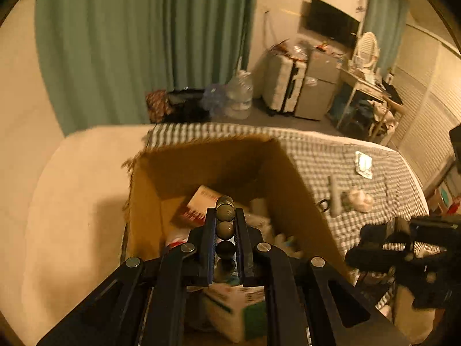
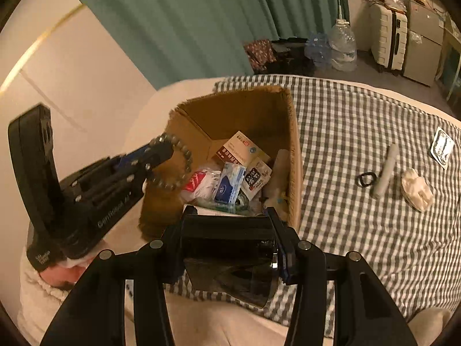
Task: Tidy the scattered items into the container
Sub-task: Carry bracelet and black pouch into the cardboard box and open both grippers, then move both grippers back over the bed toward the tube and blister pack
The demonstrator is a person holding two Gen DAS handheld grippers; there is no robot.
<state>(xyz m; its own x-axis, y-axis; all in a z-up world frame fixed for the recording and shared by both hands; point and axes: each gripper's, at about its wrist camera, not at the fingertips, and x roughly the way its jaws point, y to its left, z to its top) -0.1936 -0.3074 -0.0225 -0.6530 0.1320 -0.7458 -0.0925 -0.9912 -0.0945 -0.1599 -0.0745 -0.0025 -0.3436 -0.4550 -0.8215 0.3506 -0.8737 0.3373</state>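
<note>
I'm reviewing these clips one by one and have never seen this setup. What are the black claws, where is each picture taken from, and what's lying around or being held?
Each picture comes from a fisheye camera on a hand-held claw, looking along its two fingers; a person holds one in each hand. The left gripper is shut on a bead bracelet over the cardboard box, which already holds packets and small cartons. The right gripper clamps a dark glossy object I cannot identify. On the checkered cloth lie a hair tie, a white tube, a crumpled tissue and a flat packet.
</note>
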